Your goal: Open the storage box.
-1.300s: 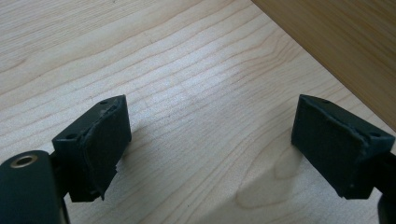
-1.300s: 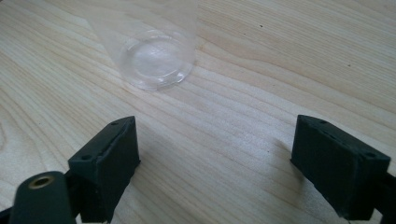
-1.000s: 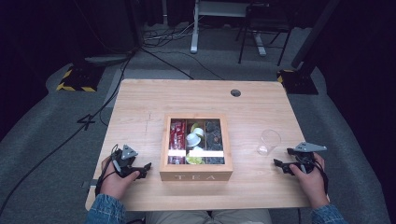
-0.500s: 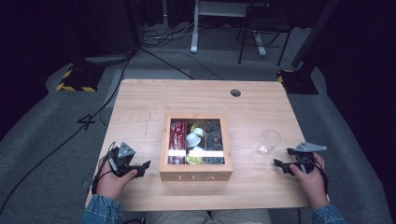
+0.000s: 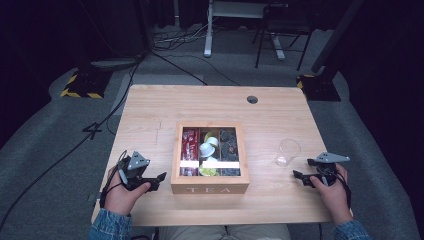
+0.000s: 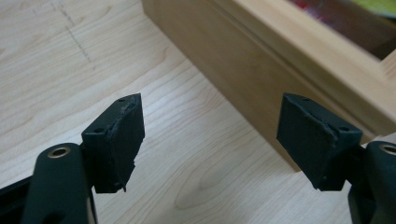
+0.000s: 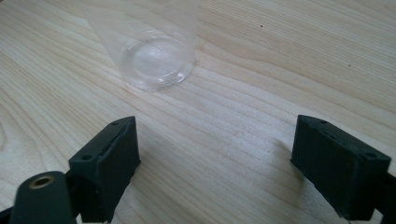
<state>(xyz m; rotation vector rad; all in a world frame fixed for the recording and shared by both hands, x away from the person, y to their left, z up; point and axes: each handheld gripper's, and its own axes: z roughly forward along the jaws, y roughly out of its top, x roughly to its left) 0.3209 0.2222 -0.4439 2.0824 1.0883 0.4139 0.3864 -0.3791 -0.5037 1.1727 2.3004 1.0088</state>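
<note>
The box (image 5: 210, 160) marked TEA stands mid-bench (image 5: 150, 110), lidless, its compartments full. A clear cup (image 5: 288, 152) stands upright right of it, empty. The left tool (image 5: 159, 178) rests just beside the box, jaws spread, holding nothing. The right tool (image 5: 298, 176) rests near the cup, jaws spread, holding nothing. Judgement: no handling has begun; all steps remain.

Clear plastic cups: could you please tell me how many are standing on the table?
1. The clear plastic cup stands upright on the table, right of the wooden tea box and just ahead of the right hand-held gripper.
</note>
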